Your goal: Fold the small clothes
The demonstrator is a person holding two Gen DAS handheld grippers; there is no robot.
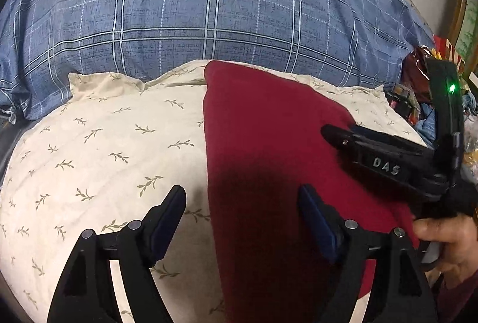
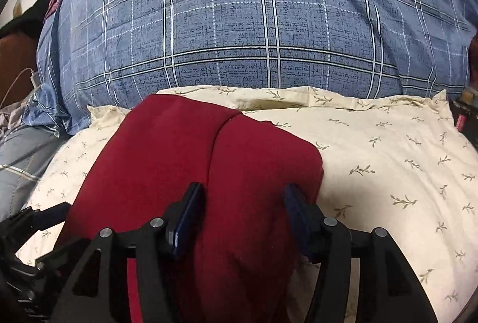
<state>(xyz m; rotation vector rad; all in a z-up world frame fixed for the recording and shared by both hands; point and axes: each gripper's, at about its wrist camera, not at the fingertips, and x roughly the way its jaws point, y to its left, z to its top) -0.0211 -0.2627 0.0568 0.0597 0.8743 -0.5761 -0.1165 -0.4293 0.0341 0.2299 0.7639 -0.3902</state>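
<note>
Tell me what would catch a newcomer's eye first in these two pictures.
The dark red garment stands out most, folded lengthwise on the cream leaf-print pillow. Behind both lies a blue plaid cover with a round crest. Both grippers hang over the cloth with jaws open: the right gripper above its middle, the left gripper at its left edge.

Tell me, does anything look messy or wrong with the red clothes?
Nothing much. The red garment lies folded on the cream pillow, with one soft seam running down its middle. Both the left gripper and right gripper are open above it.
</note>
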